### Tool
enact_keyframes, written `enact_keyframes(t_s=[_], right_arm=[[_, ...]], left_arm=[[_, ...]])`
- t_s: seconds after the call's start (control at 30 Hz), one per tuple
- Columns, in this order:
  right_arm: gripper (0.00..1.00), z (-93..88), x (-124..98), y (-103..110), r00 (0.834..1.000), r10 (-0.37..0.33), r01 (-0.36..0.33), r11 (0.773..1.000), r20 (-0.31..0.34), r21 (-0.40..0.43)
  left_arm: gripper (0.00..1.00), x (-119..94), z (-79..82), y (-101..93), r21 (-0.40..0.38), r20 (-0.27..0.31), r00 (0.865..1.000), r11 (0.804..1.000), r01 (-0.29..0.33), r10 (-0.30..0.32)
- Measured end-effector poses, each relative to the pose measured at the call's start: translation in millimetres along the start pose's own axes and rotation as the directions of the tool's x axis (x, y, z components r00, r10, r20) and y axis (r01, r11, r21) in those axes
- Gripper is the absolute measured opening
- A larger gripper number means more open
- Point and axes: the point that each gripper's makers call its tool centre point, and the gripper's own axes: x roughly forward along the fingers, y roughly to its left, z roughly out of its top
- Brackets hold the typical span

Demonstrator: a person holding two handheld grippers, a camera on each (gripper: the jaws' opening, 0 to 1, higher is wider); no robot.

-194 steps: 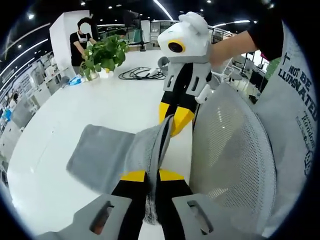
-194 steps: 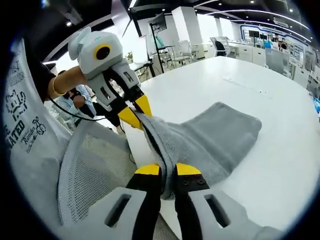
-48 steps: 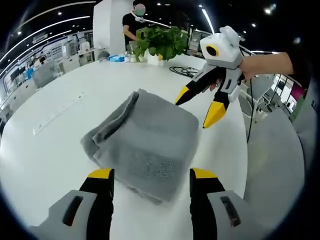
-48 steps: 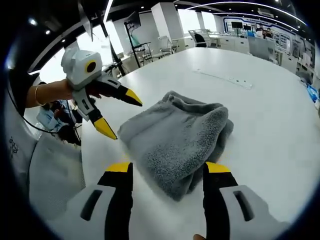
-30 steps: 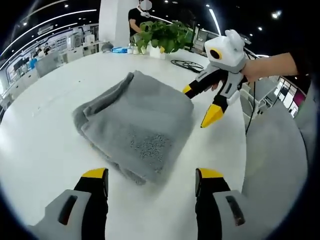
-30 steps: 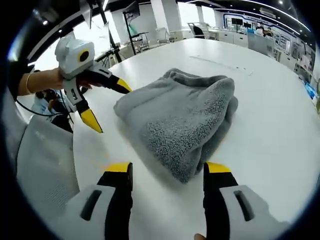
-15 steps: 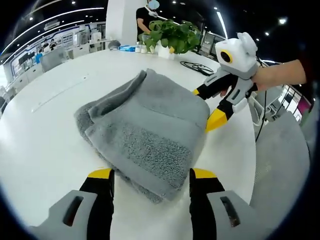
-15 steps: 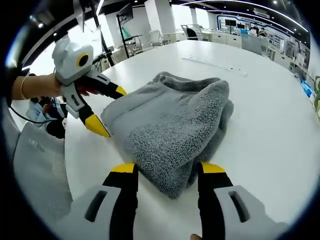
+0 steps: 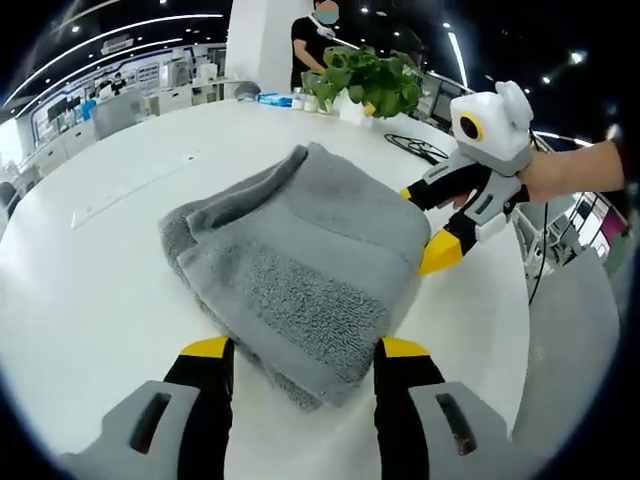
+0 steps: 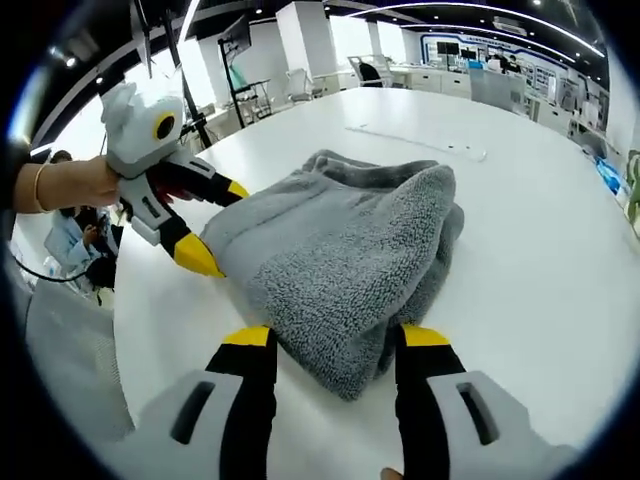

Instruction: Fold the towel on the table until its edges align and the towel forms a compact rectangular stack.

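A grey towel (image 9: 300, 260) lies folded into a thick, roughly rectangular stack on the white table (image 9: 90, 270). My left gripper (image 9: 300, 350) is open, and the towel's near corner lies between its yellow tips. My right gripper (image 9: 425, 225) comes in from the right, open, its tips straddling the towel's right corner. In the right gripper view the towel (image 10: 340, 250) bulges, with its folded edges at the far side. My right gripper (image 10: 337, 340) is open around the near corner. The left gripper (image 10: 218, 225), held by a hand, is open at the towel's left corner.
A potted plant (image 9: 365, 85) and a black cable (image 9: 415, 148) sit at the table's far end, where a person (image 9: 320, 40) stands. A thin strip (image 10: 415, 140) lies on the table beyond the towel. The table's edge runs close behind both grippers.
Both grippers, earlier shut on the hanging towel, have let go and it lies folded. Over the last second both open grippers have closed in on its corners.
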Motion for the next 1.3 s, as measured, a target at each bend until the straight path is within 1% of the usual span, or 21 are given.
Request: enact_keyframes(t_s=[0.1,0.23,0.37,0.47,0.5,0.53,0.57,0.67,0.73,0.8,0.87,0.9,1.0,1.07,1.1,1.17,1.2,1.23,1.3], right_arm=[[0.47,4.1,4.7,-2.3,1.000,0.001,-0.001,1.000,0.003,0.011],[0.47,6.1,4.0,-2.9,1.000,0.000,0.000,1.000,0.008,0.015],[0.48,4.8,0.1,-1.9,1.000,-0.003,0.003,1.000,0.014,0.019],[0.48,4.4,-9.4,0.6,1.000,-0.006,0.005,1.000,0.023,0.025],[0.48,4.1,-11.8,0.3,1.000,-0.009,0.008,1.000,0.028,0.027],[0.48,3.2,-12.2,-1.1,0.999,-0.009,0.009,1.000,0.031,0.025],[0.49,3.5,-14.1,-1.2,0.999,-0.012,0.011,1.000,0.034,0.025],[0.49,6.6,-23.7,-0.2,0.999,-0.017,0.017,1.000,0.037,0.007],[0.50,12.2,-31.3,-0.5,0.998,-0.028,0.027,1.000,0.058,0.008],[0.50,17.7,-38.1,0.4,0.996,-0.032,0.030,0.999,0.085,0.025],[0.51,20.6,-42.5,3.9,0.995,-0.034,0.031,0.999,0.097,0.025],[0.52,21.6,-48.3,6.6,0.994,-0.034,0.032,0.999,0.105,0.025],[0.54,22.2,-61.9,11.6,0.991,-0.031,0.026,0.999,0.132,0.039],[0.56,23.9,-69.8,13.8,0.988,-0.032,0.023,0.998,0.152,0.063],[0.57,25.2,-76.2,16.8,0.984,-0.035,0.023,0.997,0.173,0.072],[0.57,24.4,-87.2,24.2,0.980,-0.041,0.025,0.996,0.193,0.086],[0.58,24.7,-88.3,23.8,0.979,-0.041,0.023,0.996,0.202,0.090],[0.58,24.7,-96.1,27.7,0.976,-0.040,0.021,0.996,0.213,0.092],[0.59,23.8,-111.4,33.9,0.972,-0.048,0.026,0.995,0.231,0.096]], left_arm=[[0.59,0.2,2.9,8.5,0.014,-0.005,1.000,1.000,-0.010,0.010],[0.59,-0.6,4.3,16.1,0.017,-0.006,1.000,1.000,-0.013,0.013],[0.60,-5.1,2.7,14.4,0.009,0.003,1.000,1.000,-0.020,0.020],[0.60,-12.1,1.3,10.9,-0.003,0.015,1.000,1.000,-0.025,0.025],[0.60,-17.7,2.5,6.5,-0.008,0.023,0.999,1.000,-0.029,0.029],[0.60,-20.6,2.4,5.9,-0.011,0.028,0.999,0.999,-0.032,0.033],[0.61,-21.4,0.9,9.2,-0.013,0.032,0.999,0.999,-0.035,0.035],[0.62,-33.2,0.3,7.9,-0.018,0.052,0.997,0.999,-0.048,0.049],[0.62,-42.4,1.1,7.0,-0.019,0.063,0.996,0.998,-0.058,0.059],[0.64,-51.9,4.9,4.4,-0.024,0.089,0.993,0.997,-0.072,0.074],[0.65,-64.3,9.7,1.2,-0.038,0.120,0.988,0.995,-0.089,0.093],[0.65,-67.1,9.2,6.5,-0.049,0.135,0.985,0.994,-0.097,0.103],[0.67,-88.1,21.6,0.1,-0.111,0.218,0.965,0.986,-0.122,0.144],[0.67,-99.6,22.2,-5.0,-0.124,0.243,0.958,0.984,-0.127,0.154],[0.68,-103.5,22.0,-6.9,-0.126,0.249,0.956,0.984,-0.129,0.157],[0.68,-113.8,20.6,-12.6,-0.140,0.272,0.949,0.982,-0.129,0.163],[0.68,-119.2,22.0,-14.6,-0.179,0.296,0.938,0.975,-0.130,0.179],[0.68,-127.2,22.3,-20.3,-0.204,0.320,0.928,0.971,-0.129,0.190],[0.69,-135.2,17.4,-19.7,-0.222,0.337,0.920,0.967,-0.128,0.199]])
